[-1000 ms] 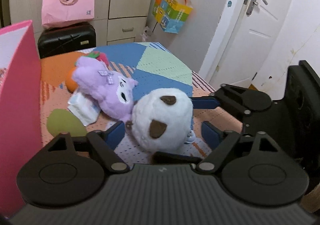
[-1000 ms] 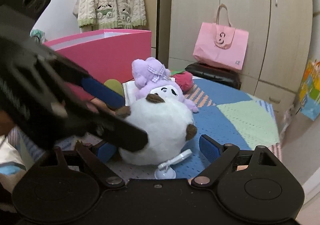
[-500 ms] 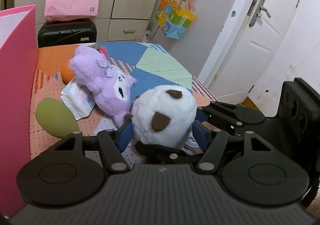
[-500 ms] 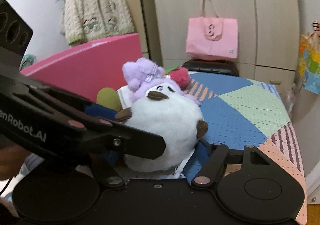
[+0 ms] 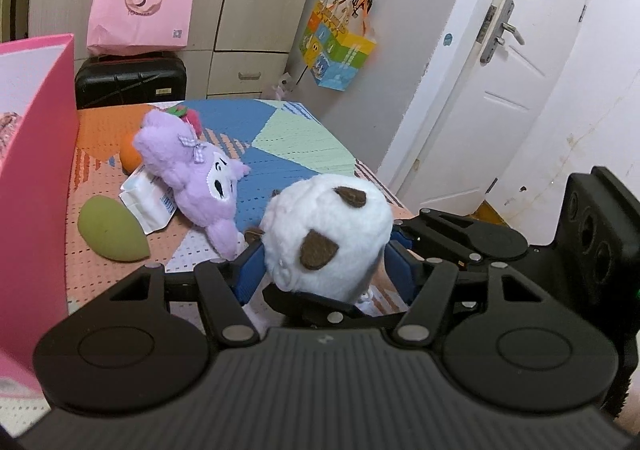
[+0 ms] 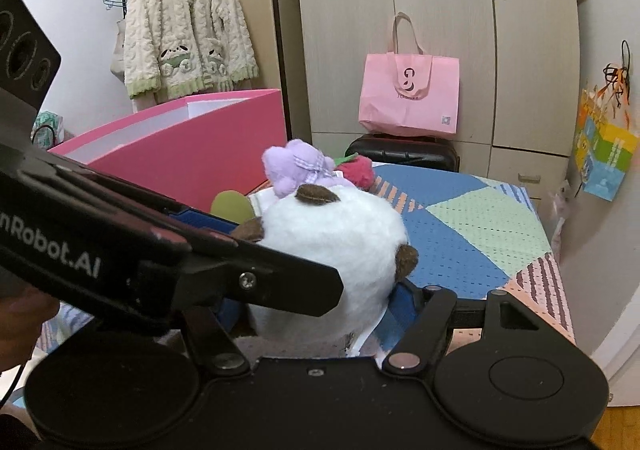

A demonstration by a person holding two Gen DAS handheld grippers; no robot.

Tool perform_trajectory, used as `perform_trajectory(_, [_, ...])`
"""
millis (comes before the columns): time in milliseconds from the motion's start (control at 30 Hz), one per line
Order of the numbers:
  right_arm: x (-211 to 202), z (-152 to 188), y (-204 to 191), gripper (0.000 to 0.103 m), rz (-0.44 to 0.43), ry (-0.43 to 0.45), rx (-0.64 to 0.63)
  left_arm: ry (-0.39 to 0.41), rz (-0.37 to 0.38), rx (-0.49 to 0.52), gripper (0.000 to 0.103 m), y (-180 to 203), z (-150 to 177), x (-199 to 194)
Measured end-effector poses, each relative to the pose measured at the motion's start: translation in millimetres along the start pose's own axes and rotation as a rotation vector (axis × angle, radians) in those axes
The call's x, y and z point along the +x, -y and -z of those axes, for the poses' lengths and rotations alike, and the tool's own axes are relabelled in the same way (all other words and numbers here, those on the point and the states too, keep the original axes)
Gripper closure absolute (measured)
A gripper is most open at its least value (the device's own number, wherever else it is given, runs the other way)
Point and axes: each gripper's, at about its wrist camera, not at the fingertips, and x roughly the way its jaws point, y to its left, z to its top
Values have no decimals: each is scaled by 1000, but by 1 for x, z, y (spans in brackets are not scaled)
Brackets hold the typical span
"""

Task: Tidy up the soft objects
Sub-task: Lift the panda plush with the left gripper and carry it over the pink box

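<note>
Both hand-held grippers clamp one white round plush [image 5: 326, 234]: the left hand-held gripper [image 5: 324, 262] from its sides, the right hand-held gripper [image 6: 320, 302] crossing it. The plush sits at the worktop's [image 5: 280, 145] near edge, right of the pink box [image 5: 36, 177]. Risk: soft filling compresses, so uneven pull from either side could squeeze it free short of the box.

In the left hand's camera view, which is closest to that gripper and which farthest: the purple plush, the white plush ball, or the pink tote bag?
1. White plush ball: between the left gripper's fingers.
2. Purple plush: just beyond, to the left on the mat.
3. Pink tote bag: far back, on the black suitcase.
</note>
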Motion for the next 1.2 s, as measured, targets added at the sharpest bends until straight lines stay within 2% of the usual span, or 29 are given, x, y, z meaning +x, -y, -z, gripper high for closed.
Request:
perform_trajectory(167, [-12, -4, -11, 27, 11, -15, 12, 8, -30, 34, 40, 13, 5, -14])
perform_trajectory(433, [-31, -7, -28, 27, 21, -17, 2, 25, 16, 4, 40, 12, 9, -38])
perform_trajectory(800, [-48, -21, -68, 27, 36, -81, -83, -64, 31, -19, 40, 10, 5, -72])
perform_trajectory(1000, [-60, -35, -92, 27, -10, -115, -145, -99, -6, -15, 40, 14, 7, -102])
perform_trajectory(1200, [-70, -49, -111, 26, -81, -109, -143, -49, -29, -53, 40, 11, 9, -138])
